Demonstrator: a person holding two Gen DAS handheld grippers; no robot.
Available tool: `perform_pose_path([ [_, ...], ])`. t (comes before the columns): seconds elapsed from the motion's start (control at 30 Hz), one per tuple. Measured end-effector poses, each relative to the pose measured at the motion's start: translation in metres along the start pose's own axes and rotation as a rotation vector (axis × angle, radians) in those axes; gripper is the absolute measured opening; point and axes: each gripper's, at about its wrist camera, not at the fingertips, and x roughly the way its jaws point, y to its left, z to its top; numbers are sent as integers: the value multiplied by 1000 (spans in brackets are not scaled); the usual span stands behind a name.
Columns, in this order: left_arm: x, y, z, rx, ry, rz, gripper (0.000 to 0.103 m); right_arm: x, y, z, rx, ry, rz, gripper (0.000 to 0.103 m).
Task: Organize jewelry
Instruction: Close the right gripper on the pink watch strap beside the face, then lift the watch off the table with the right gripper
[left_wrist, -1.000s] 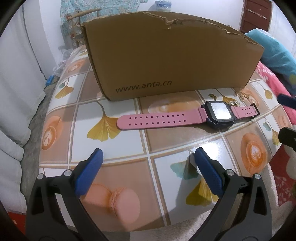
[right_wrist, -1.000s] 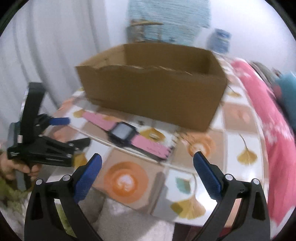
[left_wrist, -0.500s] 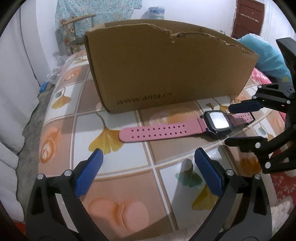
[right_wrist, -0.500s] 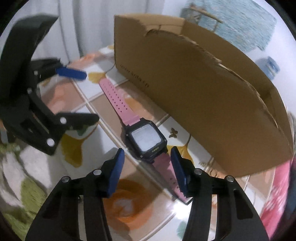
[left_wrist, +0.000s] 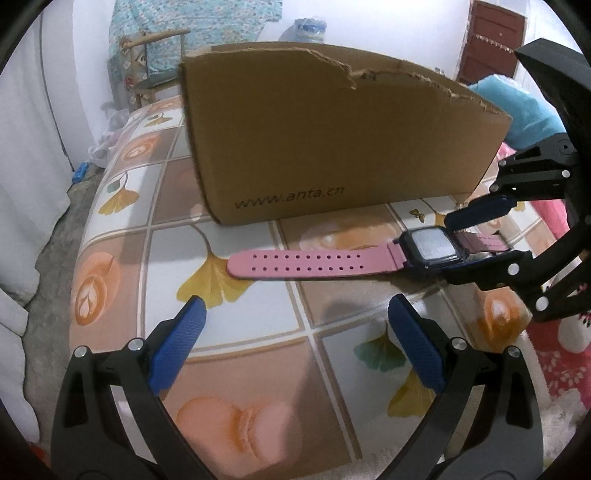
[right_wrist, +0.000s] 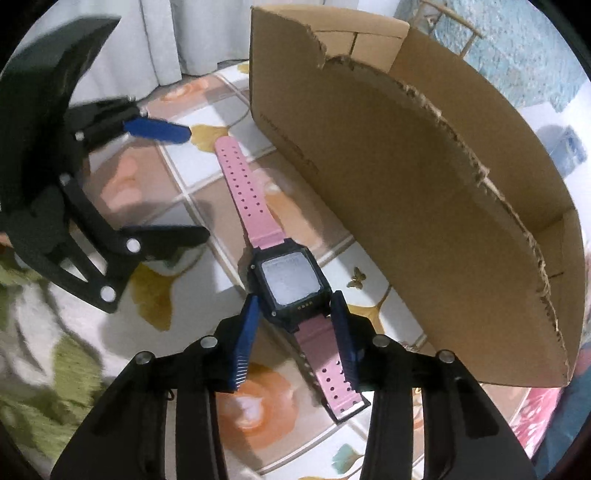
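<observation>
Watch (right_wrist: 286, 284), pink strap, dark case, lies flat on the tiled table (left_wrist: 122, 236), just in front of the cardboard box (left_wrist: 332, 133), not yet inside. Right gripper (right_wrist: 293, 319) points steeply down over the case, jaws closing, one blue pad either side of it; firm contact not certain. Left gripper (left_wrist: 295, 341) hangs nearer, jaws wide apart, empty. Small gold pieces (right_wrist: 356, 277) sit by the box wall. Judgement: early stage, pickup under way; lift and placing remain.

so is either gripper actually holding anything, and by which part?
The left gripper holds nothing. The right gripper is closing on the watch at its case sides; a firm hold can't be confirmed.
</observation>
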Motion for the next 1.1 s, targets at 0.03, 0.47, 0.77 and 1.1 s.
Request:
perform_pose_path([
  [0.03,-2,1,0,-7,-4,0,96,-2,-3,2,37,4,42,39],
  [0.47,-12,4,6,-28,-50,-3,96,66,-65,-61,994,104,924,39],
  [0.77,4,-10,18,-10,-15,34,96,55,-62,-69,1030,78,873,40],
  [1.1,17,-24,22,10,24,67,96,12,-61,-68,880,-12,611,42],
])
